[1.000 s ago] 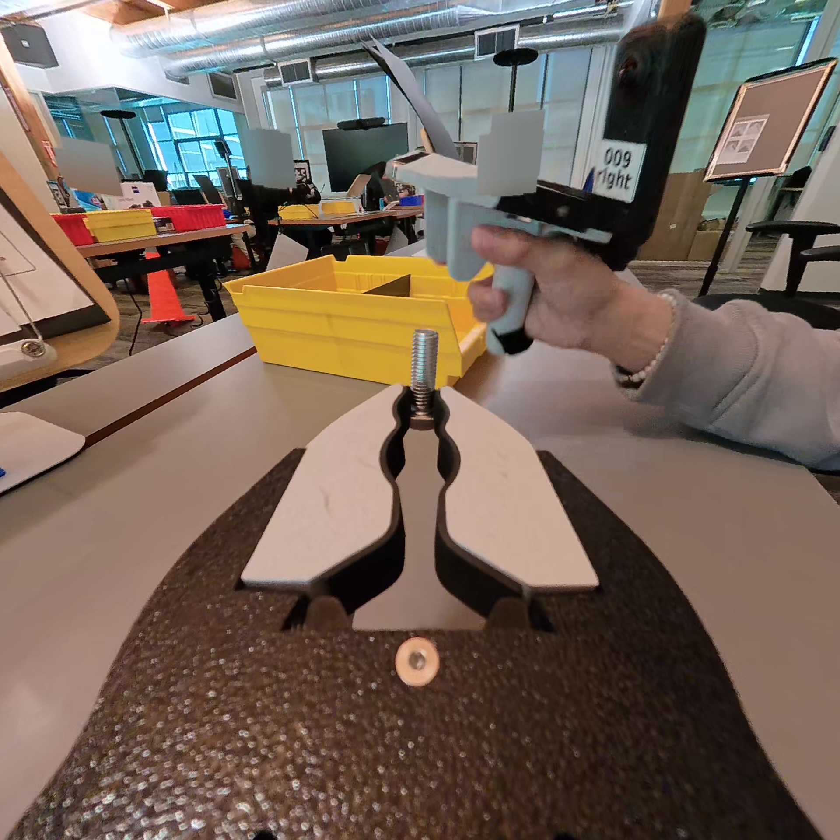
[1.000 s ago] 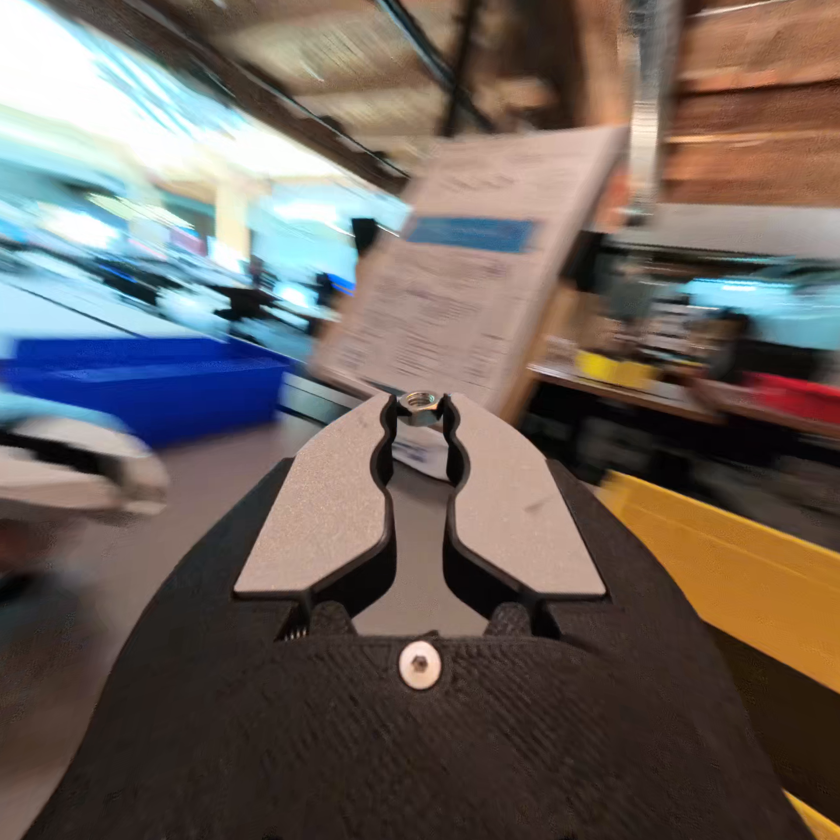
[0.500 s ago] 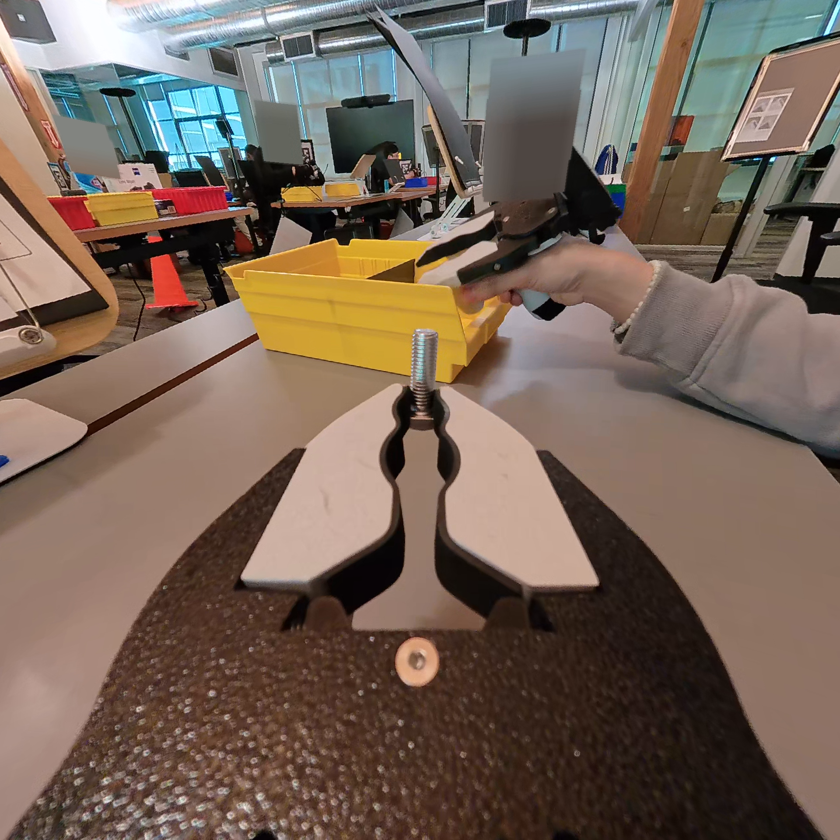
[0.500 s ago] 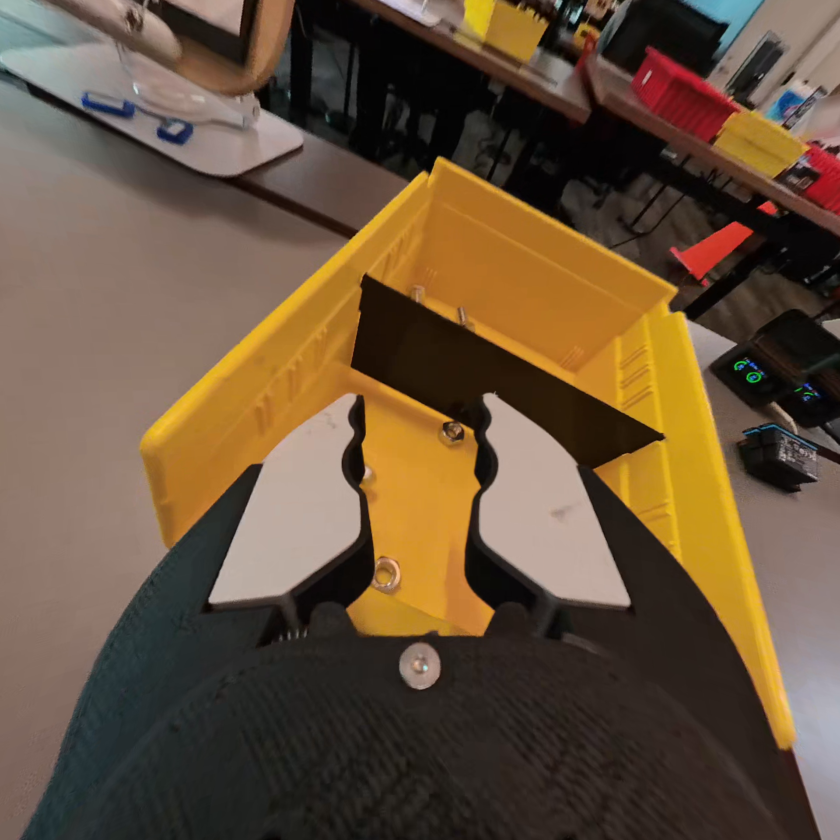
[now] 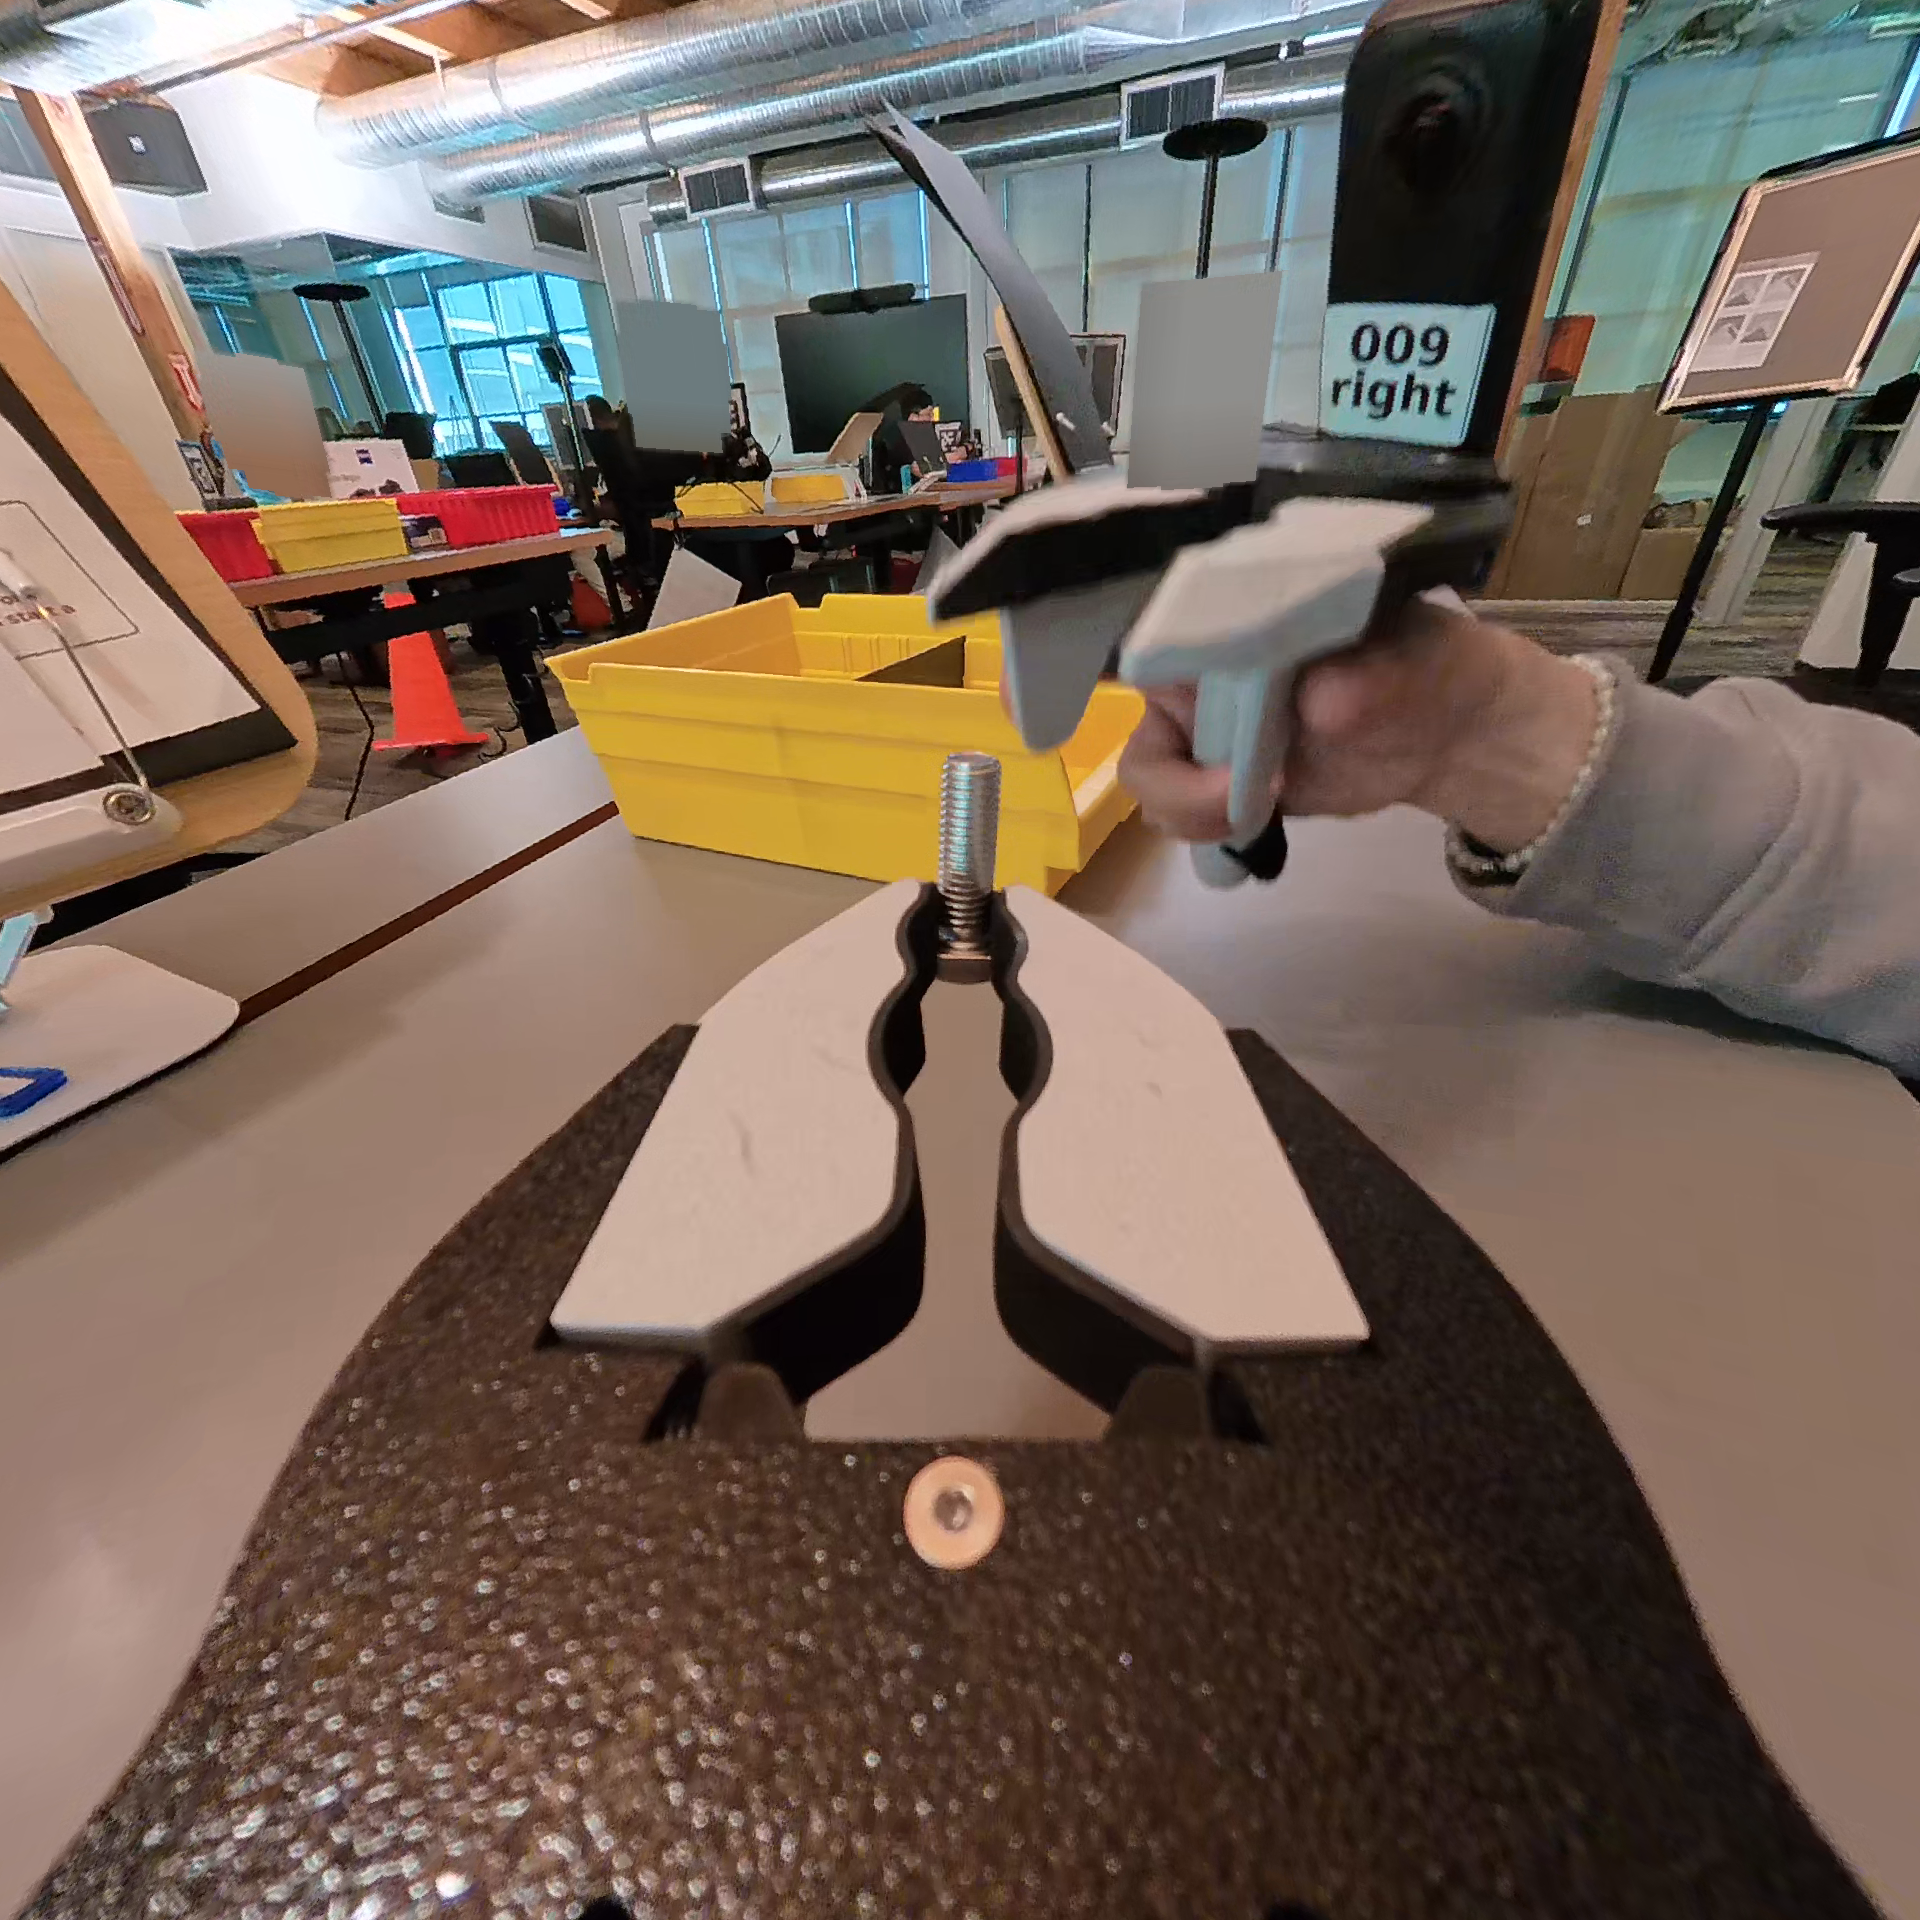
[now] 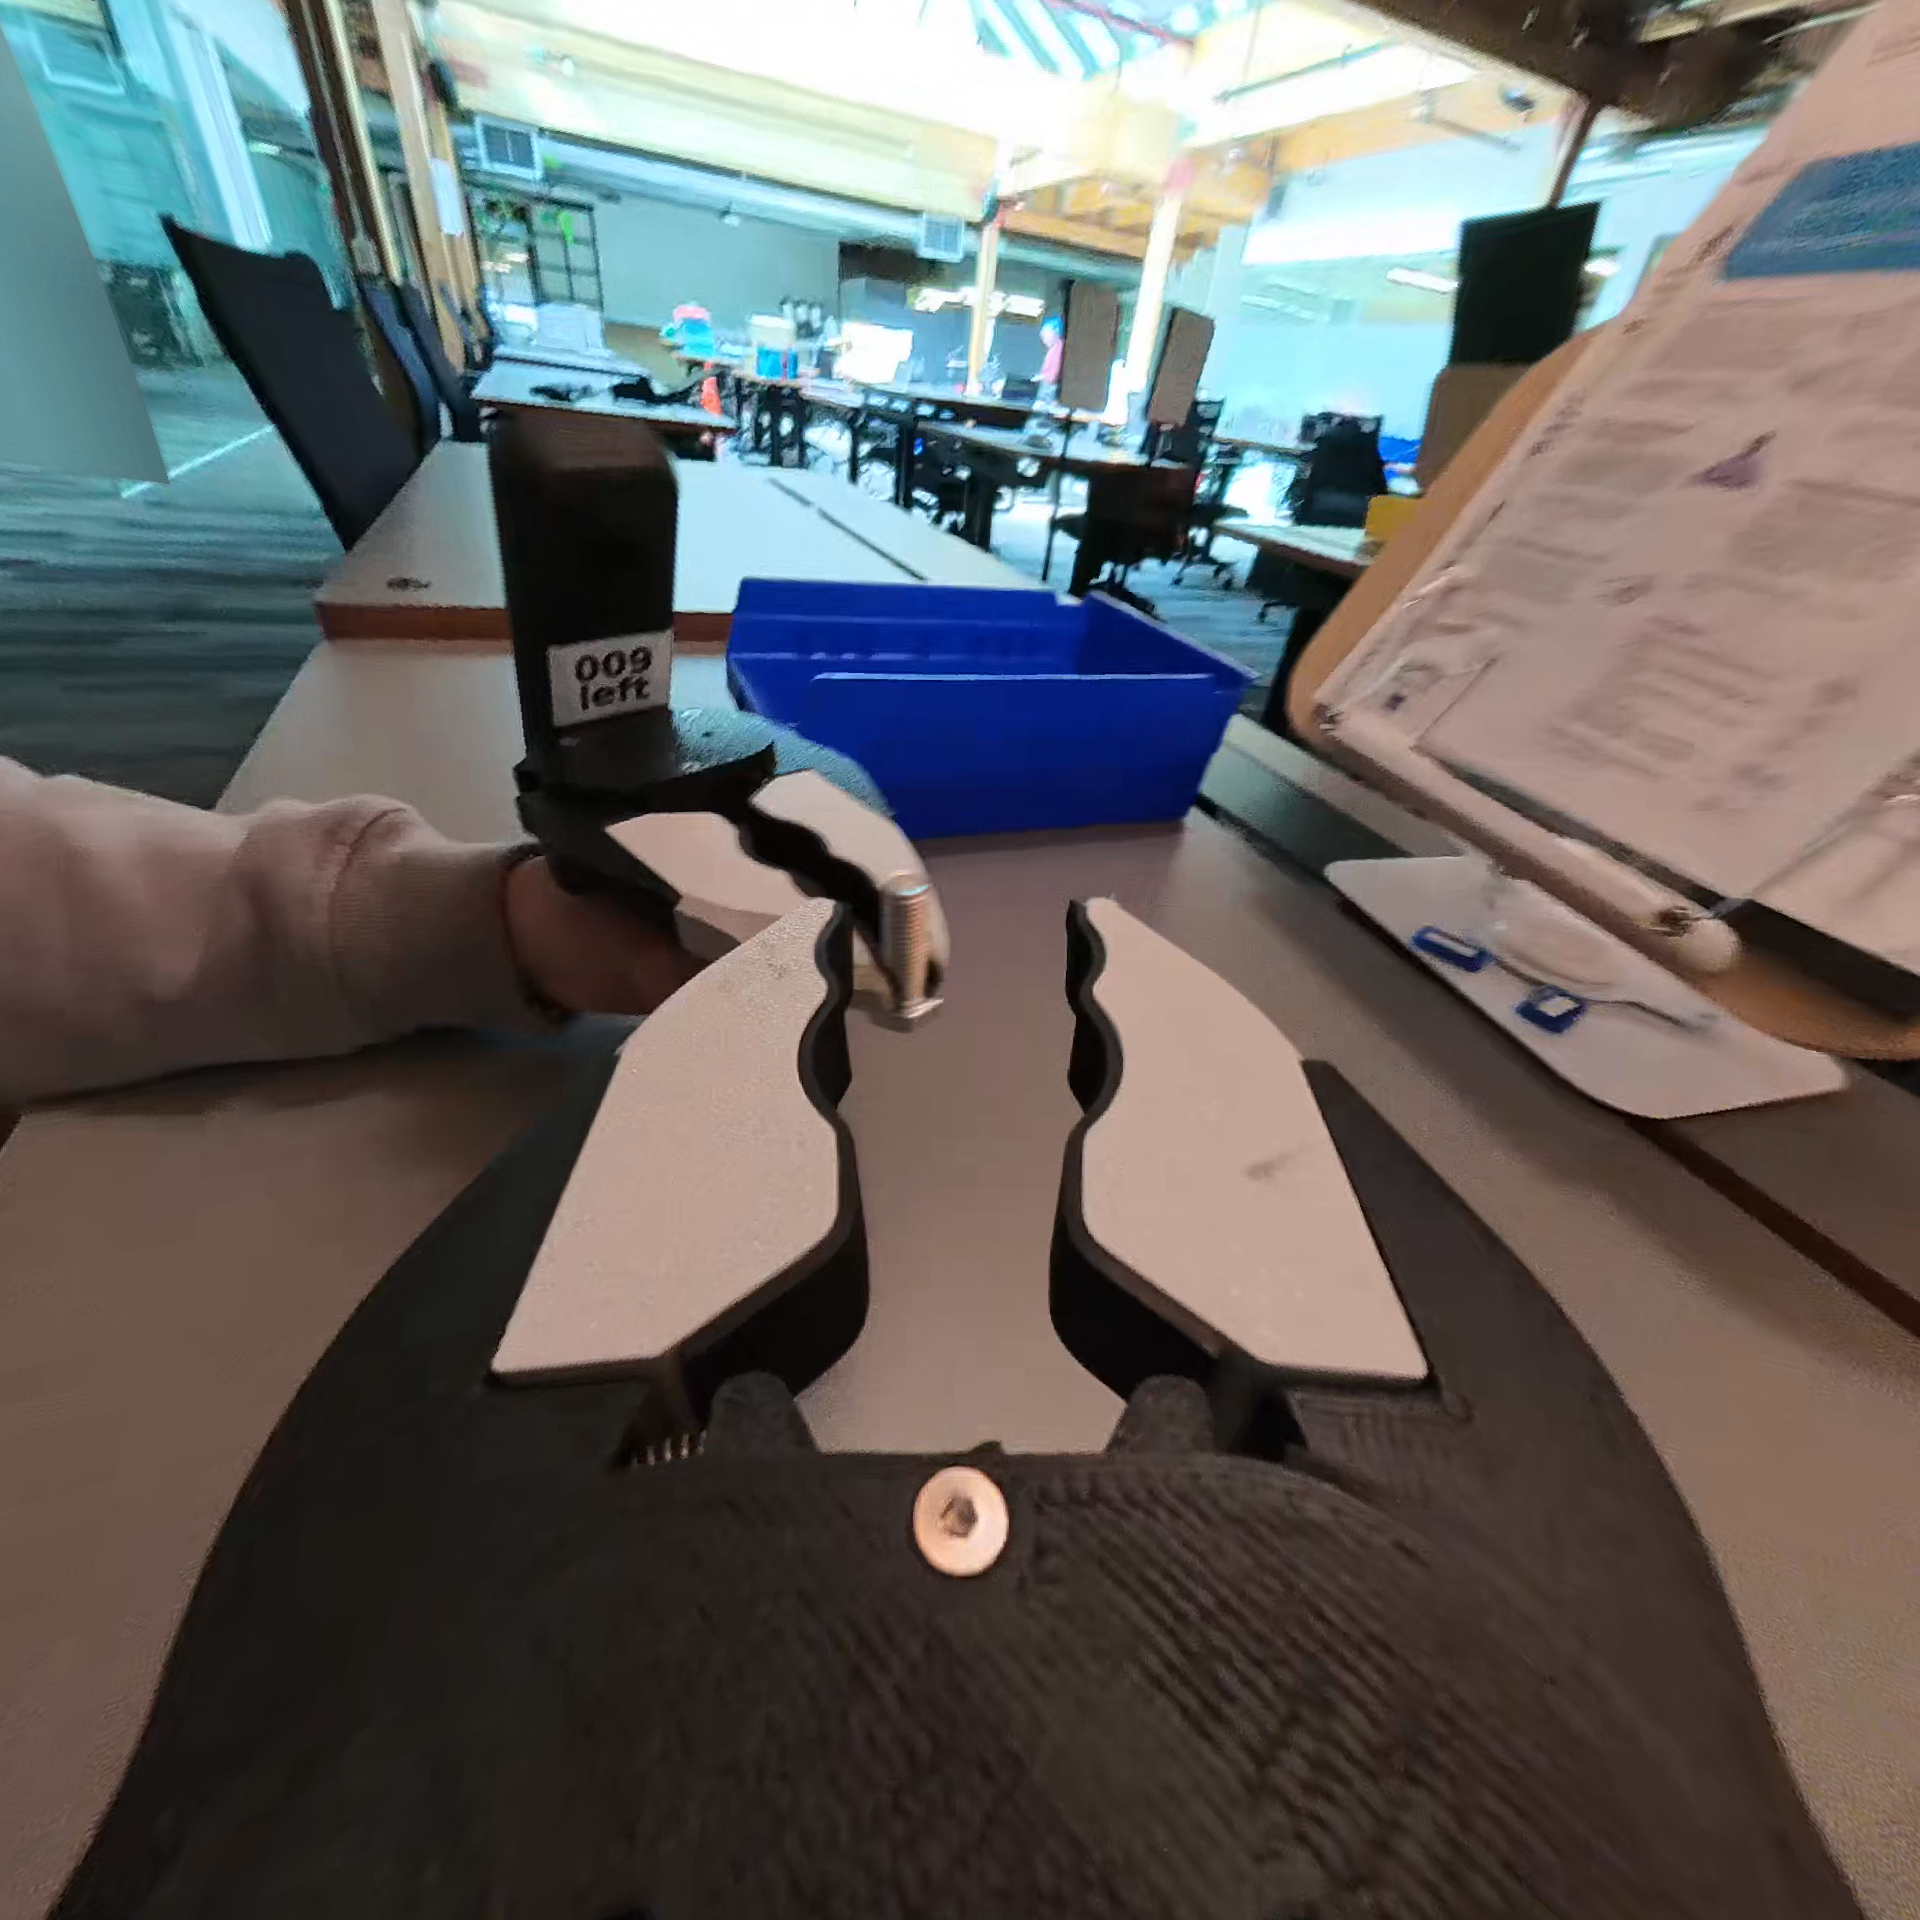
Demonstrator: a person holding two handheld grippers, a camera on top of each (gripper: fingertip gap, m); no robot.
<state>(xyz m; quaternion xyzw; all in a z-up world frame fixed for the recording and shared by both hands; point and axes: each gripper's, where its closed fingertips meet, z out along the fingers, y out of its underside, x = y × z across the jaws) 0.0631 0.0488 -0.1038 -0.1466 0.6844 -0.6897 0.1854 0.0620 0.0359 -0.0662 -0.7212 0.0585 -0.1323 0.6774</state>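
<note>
Left hand-held gripper (image 5: 964,935) narrow, pads clamped on the head end of a silver threaded steel bolt (image 5: 968,831); the shank stands upright past the fingertips, above the grey counter (image 5: 416,1039). Yellow plastic bin (image 5: 790,748) sits behind it toward the counter's far edge. Right hand-held gripper (image 6: 961,945) wide, bare, just beside the bolt. Blue plastic bin (image 6: 997,717) farther back.

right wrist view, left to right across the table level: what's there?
Sleeve → left gripper holding a silver bolt → blue bin → white stand base under the tilted document board.
</note>
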